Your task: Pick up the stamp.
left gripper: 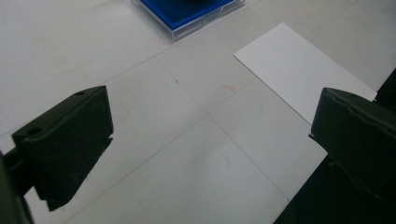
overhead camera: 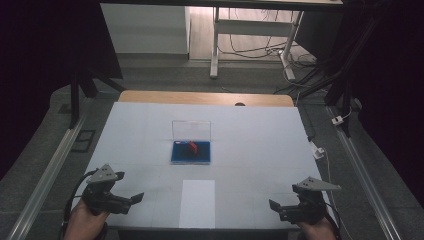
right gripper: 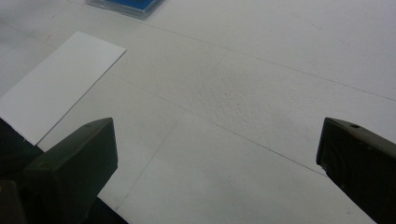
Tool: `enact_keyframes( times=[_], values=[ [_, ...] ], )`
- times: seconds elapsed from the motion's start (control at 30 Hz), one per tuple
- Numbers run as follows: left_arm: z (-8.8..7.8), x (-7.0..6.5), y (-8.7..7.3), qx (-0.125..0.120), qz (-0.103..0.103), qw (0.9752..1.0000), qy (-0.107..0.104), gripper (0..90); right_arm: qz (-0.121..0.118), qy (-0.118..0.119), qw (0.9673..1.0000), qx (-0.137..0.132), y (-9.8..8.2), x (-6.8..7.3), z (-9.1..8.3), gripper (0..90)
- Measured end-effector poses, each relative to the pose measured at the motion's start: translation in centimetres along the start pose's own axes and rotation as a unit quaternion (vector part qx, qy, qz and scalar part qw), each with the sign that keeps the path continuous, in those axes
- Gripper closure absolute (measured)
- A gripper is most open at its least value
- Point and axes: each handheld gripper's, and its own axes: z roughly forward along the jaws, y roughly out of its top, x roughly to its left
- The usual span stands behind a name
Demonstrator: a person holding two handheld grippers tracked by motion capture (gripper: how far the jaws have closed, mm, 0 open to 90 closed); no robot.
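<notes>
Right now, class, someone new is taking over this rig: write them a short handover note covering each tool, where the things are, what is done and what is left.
Left tool: open, holding nothing, at the near left corner of the table.
Right tool: open, holding nothing, at the near right corner.
Clear case: at the table's middle, lid standing open, blue lining inside with a small red object on it; what that object is cannot be told.
White sheet of paper: flat at the near edge, between the two tools, in front of the case.
Done: the case is open.
Left: neither tool touches anything yet, so likely all the handling of case, red object and paper.
</notes>
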Motion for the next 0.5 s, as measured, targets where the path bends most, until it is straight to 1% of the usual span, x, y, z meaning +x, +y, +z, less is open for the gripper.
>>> enact_keyframes(
  times=[0.13, 0.2, 0.3, 0.43, 0.5],
  values=[
    [0.9, 0.3, 0.4, 0.0, 0.018, 0.9998, -0.014, 0.0, 0.002, 0.002, 1.0, 0.0, 0.0, 0.0, 0.0, 0.0],
    [1.3, 0.5, 0.6, 0.002, 0.018, 0.9997, -0.019, 0.0, 0.002, 0.003, 1.0, 0.001, 0.0, -0.1, 0.0, 0.0],
    [1.7, 0.6, 0.9, 0.001, 0.023, 0.9996, -0.019, 0.0, 0.002, 0.004, 1.0, 0.001, 0.0, -0.1, 0.0, 0.0],
    [2.3, 0.7, 1.4, -0.007, 0.028, 0.9993, -0.026, 0.0, 0.003, 0.004, 1.0, 0.002, 0.0, -0.1, 0.1, 0.0],
    [2.6, 0.7, 1.6, -0.006, 0.032, 0.9992, -0.024, 0.0, 0.003, 0.004, 1.0, 0.003, 0.0, -0.1, 0.1, 0.0]
  ],
)
